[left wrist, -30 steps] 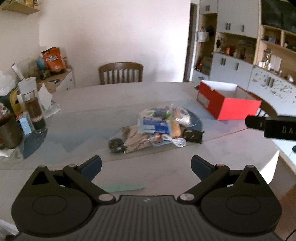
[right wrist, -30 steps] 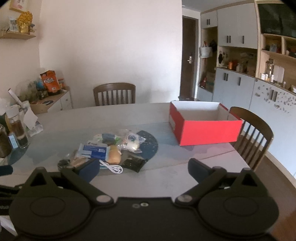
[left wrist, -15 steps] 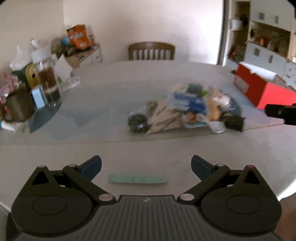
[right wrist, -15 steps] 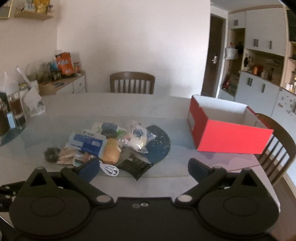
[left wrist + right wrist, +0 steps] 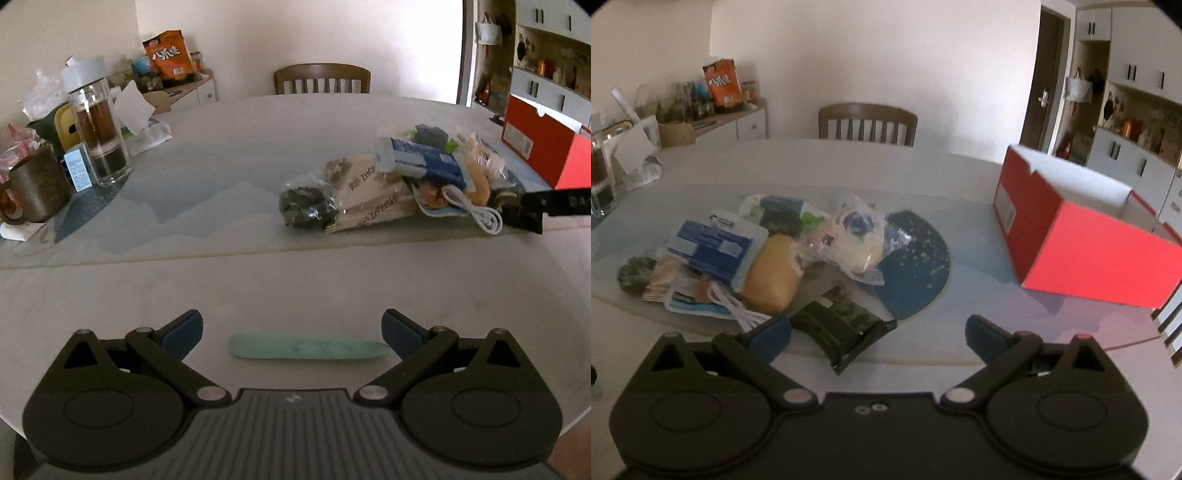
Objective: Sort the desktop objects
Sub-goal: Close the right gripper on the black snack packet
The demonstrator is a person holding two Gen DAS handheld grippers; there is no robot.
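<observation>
Nearest the left wrist camera, the left gripper (image 5: 291,334) hovers low over the pale worktop (image 5: 258,280) with its jaws spread wide and released, a flat teal strip (image 5: 306,349) lying on the surface between them, its right tip meeting the right blue pad; whether they actually touch cannot be told. In the right wrist view the right gripper (image 5: 878,333) also stands with jaws wide apart, holding nothing, a black packet (image 5: 842,325) lying between and just ahead of them, its near corner hidden by the left finger. Behind it sits the heap of items to sort: a coiled white cable (image 5: 738,312), a tan bun-like lump (image 5: 772,273), a blue-and-white packet (image 5: 714,247), a clear bag with a pale round thing inside (image 5: 857,243), and a dark bagged lump (image 5: 308,201) at the heap's left end; labels are too blurred to read. To the right, apart from the heap, stands an open red box (image 5: 1082,243), its white interior only partly visible and its contents hidden by the near wall. At far left, a tall glass bottle of dark liquid (image 5: 98,129) stands beside a brown mug (image 5: 35,188), cut off by the frame edge. A wooden chair (image 5: 868,123) stands beyond the worktop.
</observation>
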